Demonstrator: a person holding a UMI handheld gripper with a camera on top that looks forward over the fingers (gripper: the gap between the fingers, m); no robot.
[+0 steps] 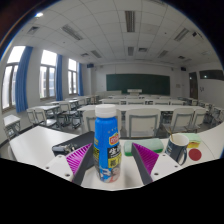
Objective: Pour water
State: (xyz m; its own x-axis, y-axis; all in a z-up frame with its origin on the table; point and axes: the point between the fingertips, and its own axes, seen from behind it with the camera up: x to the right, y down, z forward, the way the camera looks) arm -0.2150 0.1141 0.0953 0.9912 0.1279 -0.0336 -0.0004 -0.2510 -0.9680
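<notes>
The claw (112, 162) grips a clear bottle (106, 145) with a blue label, both purple pads (82, 156) pressed against its sides above the white table (40, 143). A dark cup (177, 149) stands to the right, well apart.

— What can you not see well around the bottle (107, 143)?

— Its bottom is cut off, so I cannot tell what it stands on. The print on its blue label is too small to read. The contact between the pads (82, 158) and the bottle is partly hidden, so I cannot say if the gripper (110, 165) presses it.

— And to the right of the bottle?

— The dark cup (177, 149) shows only its side; its inside is hidden. The small red thing (195, 154) just beyond it is too small to name.

— Behind the bottle?

— The chalkboard (138, 83) is far, any writing is unreadable.
</notes>
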